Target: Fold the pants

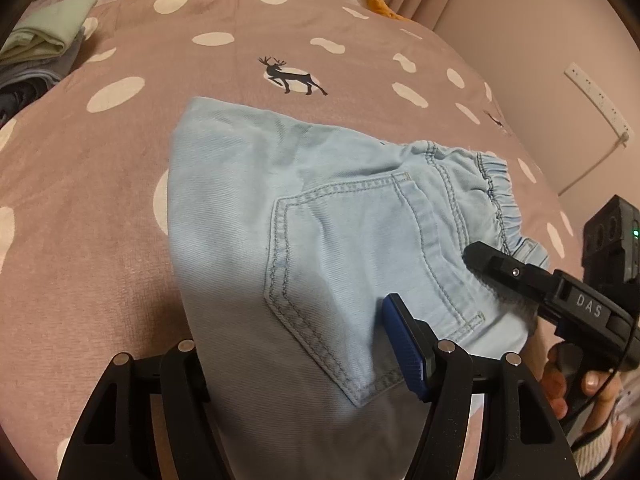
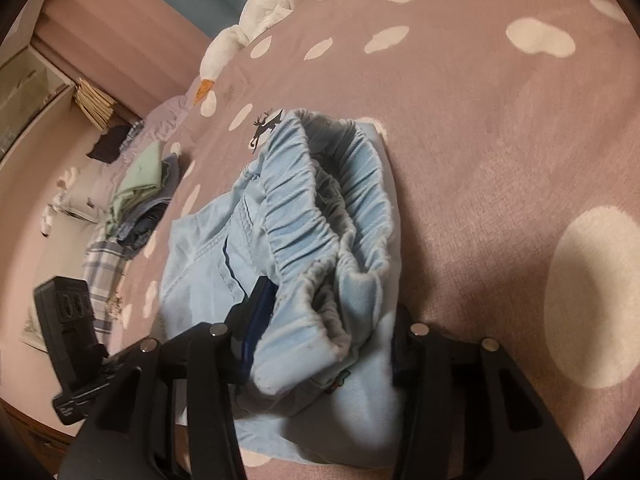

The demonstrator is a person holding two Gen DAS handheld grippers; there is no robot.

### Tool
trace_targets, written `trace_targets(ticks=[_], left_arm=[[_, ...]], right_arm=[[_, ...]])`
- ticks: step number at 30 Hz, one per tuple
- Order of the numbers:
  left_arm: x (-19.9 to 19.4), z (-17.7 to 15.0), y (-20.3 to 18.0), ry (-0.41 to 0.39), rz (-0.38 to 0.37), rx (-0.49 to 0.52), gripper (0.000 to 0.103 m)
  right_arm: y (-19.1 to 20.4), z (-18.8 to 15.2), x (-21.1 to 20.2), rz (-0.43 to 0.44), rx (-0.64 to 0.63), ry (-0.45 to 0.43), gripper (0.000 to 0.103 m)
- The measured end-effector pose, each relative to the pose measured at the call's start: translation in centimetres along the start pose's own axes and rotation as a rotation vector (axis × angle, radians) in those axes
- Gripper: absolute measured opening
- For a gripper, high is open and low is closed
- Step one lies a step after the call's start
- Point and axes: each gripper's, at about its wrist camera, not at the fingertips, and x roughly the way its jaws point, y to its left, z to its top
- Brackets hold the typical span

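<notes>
Light blue denim pants [image 1: 320, 220] lie folded on the pink spotted bedspread [image 1: 100, 168], back pocket up, elastic waistband at the right. My left gripper [image 1: 296, 344] straddles the near edge of the pants; its left finger is hidden under the cloth, and the blue pad of the right finger [image 1: 404, 348] rests on top. My right gripper [image 2: 324, 320] straddles the bunched waistband [image 2: 332, 208] of the pants [image 2: 208, 256], with jaws wide and cloth between them. The right gripper also shows in the left wrist view [image 1: 532, 280] at the waistband.
A stack of folded clothes [image 1: 44, 44] lies at the far left of the bed and also shows in the right wrist view [image 2: 140, 196]. A white plush goose [image 2: 256, 20] lies at the head. A wall with a power strip [image 1: 596, 100] is on the right.
</notes>
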Motion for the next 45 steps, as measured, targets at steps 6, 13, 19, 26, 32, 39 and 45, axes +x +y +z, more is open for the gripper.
trace_targets(ticks=[6, 13, 19, 26, 32, 39, 45], left_arm=[[-0.3, -0.1, 0.1, -0.008, 0.021, -0.021, 0.059], [-0.7, 0.0, 0.7, -0.004, 0.007, -0.059, 0.048], [-0.8, -0.1, 0.6, -0.002, 0.013, -0.057, 0.047], [-0.9, -0.1, 0.4, -0.009, 0.014, -0.060, 0.040], [-1.0, -0.1, 0.2, -0.014, 0.019, -0.055, 0.037], [-1.5, -0.2, -0.2, -0.028, 0.031, -0.039, 0.031], [-2.1, -0.4, 0.1, -0.032, 0.029, -0.050, 0.029]], right_arm=[[2.8, -0.6, -0.5, -0.154, -0.137, -0.054, 0.040], [5.9, -1.1, -1.1, -0.295, -0.309, -0.121, 0.034], [6.3, -1.0, -1.3, -0.334, -0.344, -0.133, 0.034], [6.6, -1.2, -1.6, -0.342, -0.358, -0.142, 0.033], [7.6, -1.6, -2.1, -0.354, -0.391, -0.166, 0.032], [8.6, -2.1, -2.9, -0.354, -0.413, -0.194, 0.031], [9.7, -2.5, -3.4, -0.353, -0.433, -0.211, 0.030]])
